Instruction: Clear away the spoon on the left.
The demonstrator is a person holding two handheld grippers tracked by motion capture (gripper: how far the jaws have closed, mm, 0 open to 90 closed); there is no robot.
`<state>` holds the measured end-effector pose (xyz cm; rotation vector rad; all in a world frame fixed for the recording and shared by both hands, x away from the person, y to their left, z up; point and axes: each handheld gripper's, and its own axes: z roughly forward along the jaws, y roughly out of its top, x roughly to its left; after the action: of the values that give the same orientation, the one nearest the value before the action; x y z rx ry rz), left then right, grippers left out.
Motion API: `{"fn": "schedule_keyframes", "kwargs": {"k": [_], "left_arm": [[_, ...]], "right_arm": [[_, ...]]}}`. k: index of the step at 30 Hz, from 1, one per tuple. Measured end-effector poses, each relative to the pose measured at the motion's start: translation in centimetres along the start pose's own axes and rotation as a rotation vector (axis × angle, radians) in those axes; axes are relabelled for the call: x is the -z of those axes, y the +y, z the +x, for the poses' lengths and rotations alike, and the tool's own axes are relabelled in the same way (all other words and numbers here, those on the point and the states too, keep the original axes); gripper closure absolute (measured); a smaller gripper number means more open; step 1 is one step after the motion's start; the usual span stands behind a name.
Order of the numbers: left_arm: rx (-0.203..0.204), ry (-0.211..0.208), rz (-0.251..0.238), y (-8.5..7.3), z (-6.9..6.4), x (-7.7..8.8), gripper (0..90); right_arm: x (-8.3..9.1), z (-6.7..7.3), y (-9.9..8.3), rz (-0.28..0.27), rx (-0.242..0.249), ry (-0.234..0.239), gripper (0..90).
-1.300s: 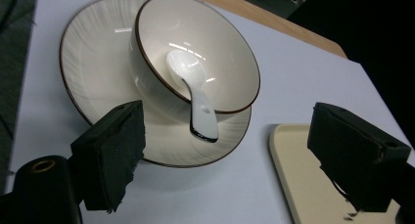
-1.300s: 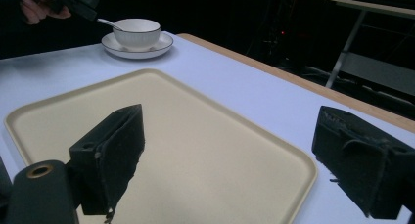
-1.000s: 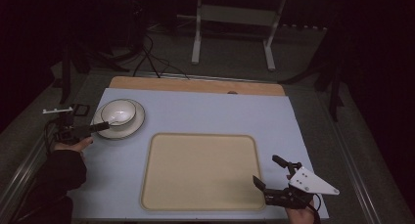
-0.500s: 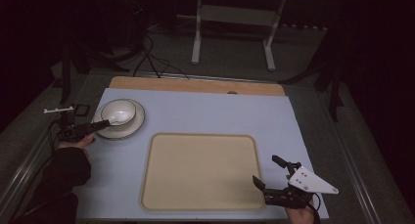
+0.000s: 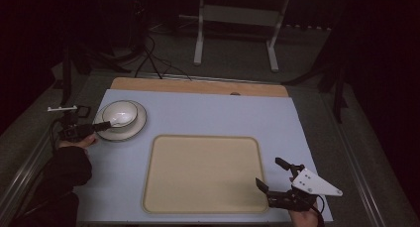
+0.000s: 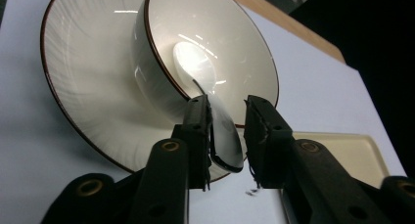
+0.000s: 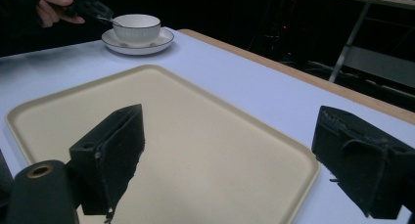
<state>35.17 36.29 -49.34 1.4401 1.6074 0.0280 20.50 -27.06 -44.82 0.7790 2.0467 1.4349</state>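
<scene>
At the table's left edge, the left gripper (image 6: 227,131) has just been closing around a spoon (image 6: 222,136) whose tip rests in the bowl (image 5: 120,113) on a saucer (image 5: 134,130); the handle touches one pad, perhaps not both. Beside the tray (image 5: 203,173), the right gripper (image 5: 277,180) stands spread, empty.

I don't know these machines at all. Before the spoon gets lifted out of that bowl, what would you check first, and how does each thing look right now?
1. Spoon handle between the jaws of the left hand-held gripper: ok; the jaws have just been closing.
2. Both pads pressing on the handle: not ok; one touches, a gap shows at the other.
3. Bowl seated upright on its saucer: ok.
4. Tray bare, ready to receive things: ok.
5. Right hand-held gripper open and well away from the bowl: ok.
6. Whether the bowl will tip as the spoon rises: cannot tell.
</scene>
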Motion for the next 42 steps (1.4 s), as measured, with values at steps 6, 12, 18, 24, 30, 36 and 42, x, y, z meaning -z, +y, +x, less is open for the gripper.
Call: {"fn": "schedule_keyframes", "kwargs": {"k": [6,12,18,24,30,36,42], "left_arm": [[-0.029,0.012,0.026,0.1,-0.3,-0.1,73.5],[-0.036,0.019,0.058,0.1,-0.5,-0.4,75.2],[-0.062,0.024,0.078,0.2,-0.9,-0.7,85.0],[-0.089,0.034,0.089,0.1,-1.3,-0.8,85.7],[-0.107,0.045,0.088,0.1,-1.5,-0.8,85.9],[-0.131,0.05,0.089,0.0,-1.9,-0.7,86.0],[-0.119,0.046,0.061,0.2,-2.1,-0.2,86.1]], "right_arm": [[0.1,0.0,0.0,0.0,-0.002,-0.001,12.3],[0.1,-0.1,0.0,0.003,-0.009,-0.002,12.3],[0.1,-0.1,0.0,0.003,-0.011,-0.002,12.3],[0.0,-0.1,-0.1,0.005,-0.014,-0.001,12.3],[0.0,-0.2,-0.1,0.004,-0.021,-0.002,12.4],[0.0,-0.3,-0.1,0.004,-0.025,-0.001,12.4],[0.0,-0.3,-0.1,0.005,-0.025,-0.002,12.4]]}}
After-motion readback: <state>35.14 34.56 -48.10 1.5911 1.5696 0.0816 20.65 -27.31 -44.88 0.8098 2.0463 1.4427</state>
